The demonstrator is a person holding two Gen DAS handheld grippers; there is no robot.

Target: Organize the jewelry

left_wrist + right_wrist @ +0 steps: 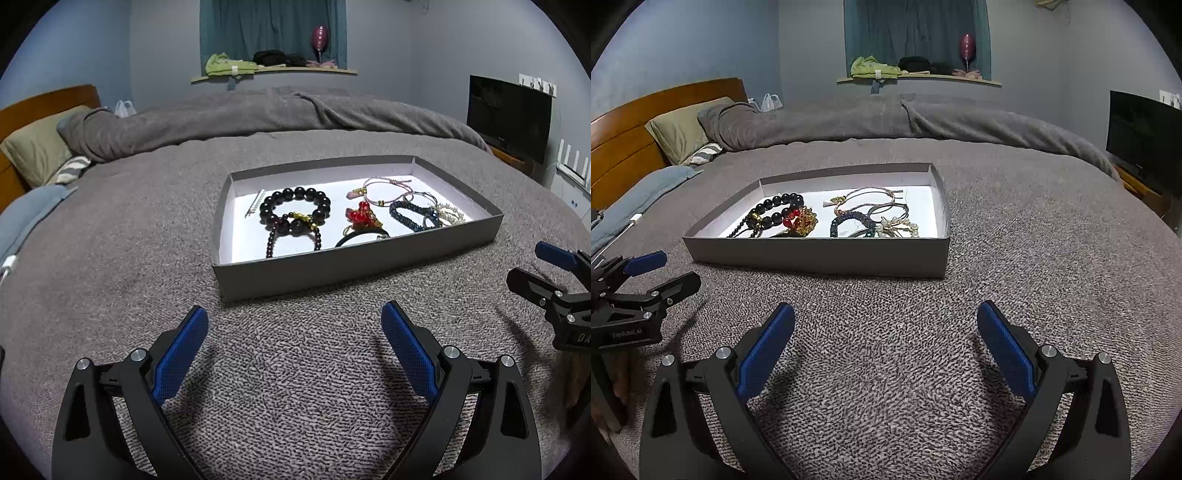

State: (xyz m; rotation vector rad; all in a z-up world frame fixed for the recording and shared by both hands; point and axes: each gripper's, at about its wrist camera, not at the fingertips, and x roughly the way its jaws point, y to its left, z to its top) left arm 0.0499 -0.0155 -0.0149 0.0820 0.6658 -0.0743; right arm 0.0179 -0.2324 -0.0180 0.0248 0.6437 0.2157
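Both my left hand-held gripper [293, 341] and right hand-held gripper [886, 341] gape empty; black bead bracelet [294, 211] judged light, hard, slippery, best pinched across one side.

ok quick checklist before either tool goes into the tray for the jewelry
1. Left tool open and empty: ok.
2. Right tool open and empty: ok.
3. Both short of the grey tray, over the blanket: ok.
4. Tray flat on the bed, open top: ok.
5. Pieces separate for a clean pick: not ok; the black bead bracelet overlaps a smaller one, and the blue braided bracelet sits in a cluster.
6. Where each piece should go: cannot tell.
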